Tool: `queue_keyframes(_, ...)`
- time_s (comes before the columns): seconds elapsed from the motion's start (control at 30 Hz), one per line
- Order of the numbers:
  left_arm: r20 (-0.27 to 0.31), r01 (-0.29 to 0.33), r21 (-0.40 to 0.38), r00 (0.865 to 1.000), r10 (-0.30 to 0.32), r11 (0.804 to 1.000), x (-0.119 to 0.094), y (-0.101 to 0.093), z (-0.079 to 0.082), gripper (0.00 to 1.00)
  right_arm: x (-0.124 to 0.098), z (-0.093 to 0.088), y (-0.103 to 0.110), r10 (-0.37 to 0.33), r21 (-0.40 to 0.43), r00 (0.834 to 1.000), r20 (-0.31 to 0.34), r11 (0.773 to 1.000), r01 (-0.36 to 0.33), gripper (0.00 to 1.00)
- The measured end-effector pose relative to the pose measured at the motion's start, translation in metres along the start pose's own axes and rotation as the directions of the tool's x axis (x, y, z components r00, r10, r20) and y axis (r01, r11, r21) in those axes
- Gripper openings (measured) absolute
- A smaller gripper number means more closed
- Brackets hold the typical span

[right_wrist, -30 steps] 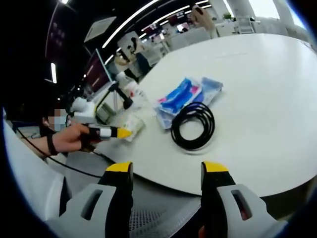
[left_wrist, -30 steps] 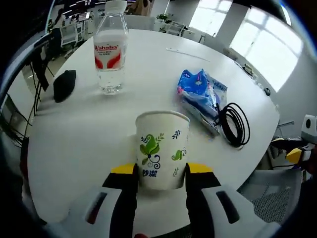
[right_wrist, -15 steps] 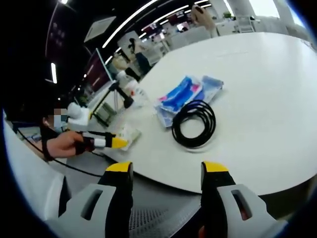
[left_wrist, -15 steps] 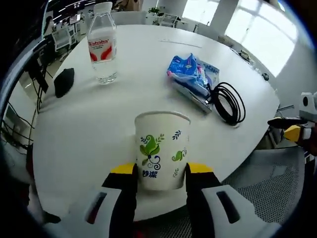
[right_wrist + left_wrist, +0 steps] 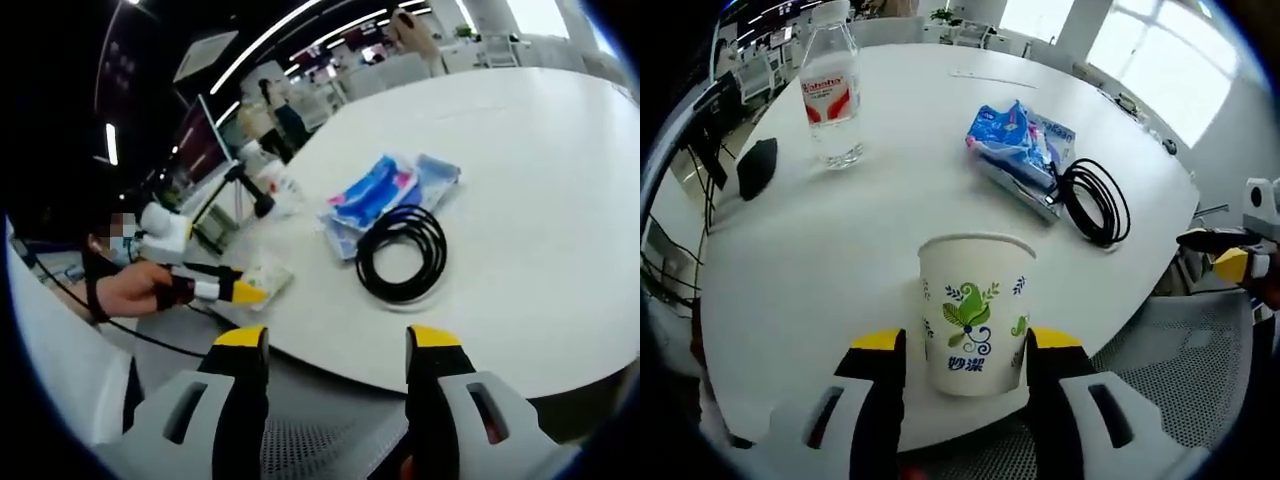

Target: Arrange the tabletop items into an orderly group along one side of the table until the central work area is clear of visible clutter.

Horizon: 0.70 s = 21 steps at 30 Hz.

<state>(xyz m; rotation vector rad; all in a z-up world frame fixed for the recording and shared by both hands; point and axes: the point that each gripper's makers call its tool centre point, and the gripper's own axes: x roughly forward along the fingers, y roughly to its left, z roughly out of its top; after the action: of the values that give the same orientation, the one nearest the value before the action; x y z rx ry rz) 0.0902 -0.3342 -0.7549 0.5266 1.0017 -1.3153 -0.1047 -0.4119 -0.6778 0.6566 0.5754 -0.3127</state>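
Gripping one paper cup (image 5: 975, 313) (left claw (image 5: 965, 358)), one bottle (image 5: 830, 88) beyond.

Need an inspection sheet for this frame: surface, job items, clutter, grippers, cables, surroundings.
Surface: white table, near edge at the left gripper.
Job's things: paper cup upright near the table edge; water bottle upright, far side; blue packet lying flat beside the cable; black pouch-like item near the left edge, too blurred to identify.
Clutter: nothing seen beyond these.
Grippers: left gripper shut on the paper cup; right gripper open, off the table edge, holding nothing.
Cables: coiled black cable touching the blue packet.
Surroundings: mesh chair, office desks, bright windows behind.
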Motion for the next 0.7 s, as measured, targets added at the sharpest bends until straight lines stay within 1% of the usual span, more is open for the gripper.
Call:
queue_keyframes(0.03,0.006,0.011,0.010,1.000,-0.011,1.000,0.002,-0.001,0.001,0.42,0.001,0.000,0.000,0.001,-0.001,1.000,-0.001,1.000,-0.001,0.54)
queue_keyframes(0.1,0.018,0.012,0.007,1.000,-0.012,1.000,0.002,-0.002,0.002,0.39,0.001,-0.001,0.001,0.001,-0.005,1.000,-0.006,1.000,-0.001,0.54)
queue_keyframes(0.2,0.017,0.024,0.022,1.000,-0.024,0.999,0.002,-0.004,0.002,0.39,0.001,-0.002,0.002,0.004,-0.004,1.000,-0.009,1.000,-0.004,0.54)
queue_keyframes(0.27,0.027,0.023,0.021,0.999,-0.023,1.000,0.000,-0.004,0.001,0.39,0.003,-0.005,0.003,0.005,-0.006,1.000,-0.015,1.000,-0.006,0.54)
queue_keyframes(0.4,0.035,0.034,-0.008,0.999,-0.034,0.999,-0.005,-0.005,-0.003,0.39,0.006,-0.006,0.006,0.014,-0.013,1.000,-0.025,1.000,-0.014,0.54)
queue_keyframes(0.43,0.036,0.043,-0.025,0.998,-0.042,0.999,-0.007,-0.006,-0.005,0.39,0.008,-0.006,0.008,0.018,-0.015,0.999,-0.026,1.000,-0.019,0.54)
queue_keyframes(0.5,0.040,0.051,-0.030,0.998,-0.050,0.998,-0.010,-0.010,-0.008,0.38,0.012,-0.006,0.013,0.031,-0.023,0.999,-0.034,0.999,-0.032,0.54)
queue_keyframes(0.6,0.048,0.075,-0.008,0.996,-0.075,0.997,-0.014,-0.020,-0.010,0.38,0.020,-0.006,0.025,0.065,-0.055,0.996,-0.059,0.996,-0.068,0.54)
queue_keyframes(0.7,0.060,0.099,-0.026,0.993,-0.097,0.995,-0.019,-0.028,-0.014,0.38,0.029,-0.006,0.039,0.102,-0.091,0.991,-0.087,0.990,-0.110,0.53)
